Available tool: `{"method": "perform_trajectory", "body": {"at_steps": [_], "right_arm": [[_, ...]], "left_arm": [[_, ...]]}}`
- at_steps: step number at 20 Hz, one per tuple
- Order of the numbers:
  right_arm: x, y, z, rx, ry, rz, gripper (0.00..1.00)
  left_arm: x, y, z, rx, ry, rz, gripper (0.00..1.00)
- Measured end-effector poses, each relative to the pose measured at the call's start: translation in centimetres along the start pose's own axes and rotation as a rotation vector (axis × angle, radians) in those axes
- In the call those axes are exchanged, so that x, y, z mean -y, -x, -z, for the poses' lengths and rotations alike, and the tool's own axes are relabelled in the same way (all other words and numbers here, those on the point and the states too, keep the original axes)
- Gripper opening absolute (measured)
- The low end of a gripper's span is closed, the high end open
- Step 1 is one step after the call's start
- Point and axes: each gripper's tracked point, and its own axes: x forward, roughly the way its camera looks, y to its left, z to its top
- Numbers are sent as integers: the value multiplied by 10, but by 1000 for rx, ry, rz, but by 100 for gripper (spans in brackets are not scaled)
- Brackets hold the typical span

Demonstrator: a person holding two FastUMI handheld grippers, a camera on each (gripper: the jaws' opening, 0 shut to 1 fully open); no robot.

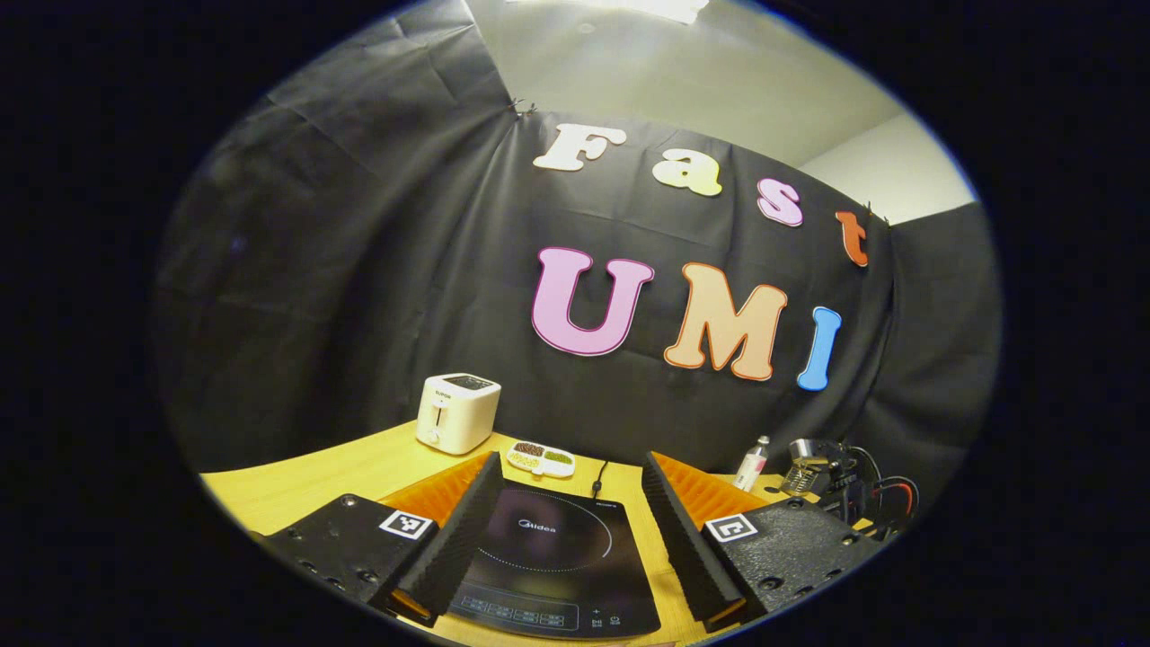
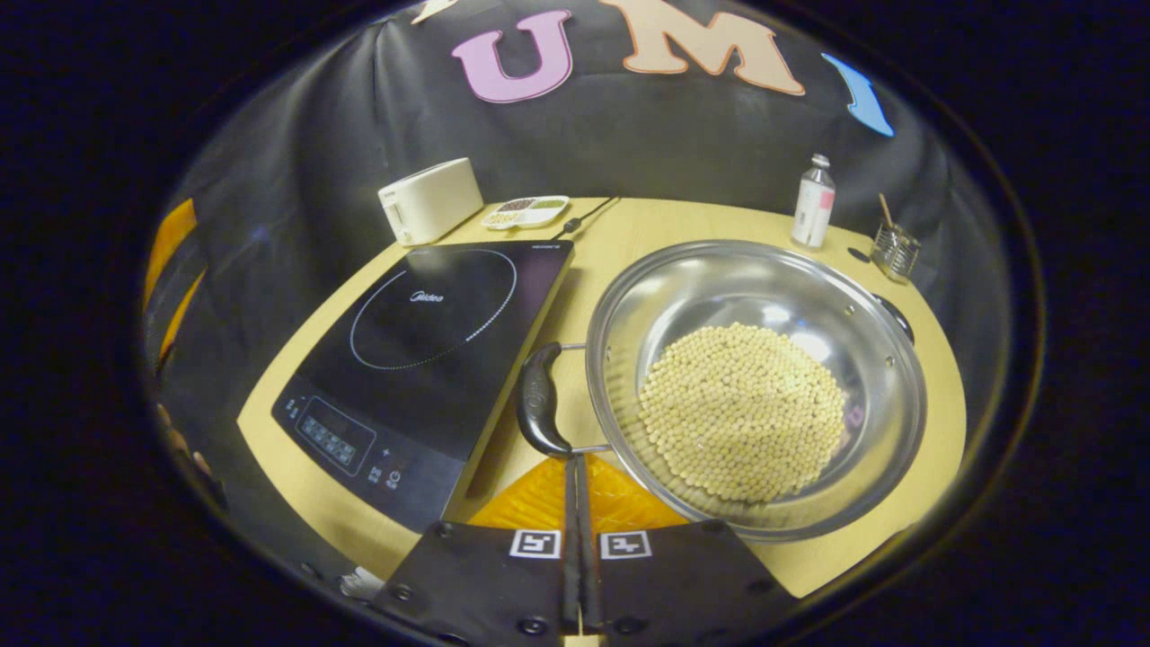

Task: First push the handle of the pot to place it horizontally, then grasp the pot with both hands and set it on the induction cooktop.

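The left gripper (image 1: 568, 530) hangs with its fingers spread wide over the induction cooktop (image 1: 555, 562) on the wooden table (image 1: 296, 490), a white toaster (image 1: 456, 412) and small snack tray (image 1: 540, 458) standing beyond.

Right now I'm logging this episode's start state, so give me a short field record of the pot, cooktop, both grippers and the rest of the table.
pot: steel pot on the wooden table, right of the cooktop, holding pale round beans
pot handle: near handle points toward the cooktop
cooktop: induction cooktop bare
left gripper: open, above the cooktop
right gripper: shut, tips just short of the near handle
other items: toaster, divided snack dish, bottle, glass jar
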Motion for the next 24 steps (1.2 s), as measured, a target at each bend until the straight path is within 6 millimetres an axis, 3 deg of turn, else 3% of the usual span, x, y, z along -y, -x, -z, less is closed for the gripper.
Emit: {"method": "perform_trajectory", "body": {"at_steps": [5,8,11,15,18,21,24], "right_arm": [[-5,-18,-16,24,-56,56,2],[5,-12,-14,77,76,173,0],[14,-1,-14,142,253,289,6],[16,0,-8,144,251,281,12],[15,-4,0,98,244,248,0],[24,-14,19,46,196,246,2],[25,3,16,93,235,227,2]], "left_arm": [[5,1,14,-46,7,-3,95],[3,7,11,-26,-16,-12,95],[4,7,22,-41,-25,-11,94],[6,7,31,-63,-31,-9,95],[9,9,32,-62,-27,-4,95],[10,10,31,-56,-34,-2,95],[16,8,37,-68,-34,6,95]]}}
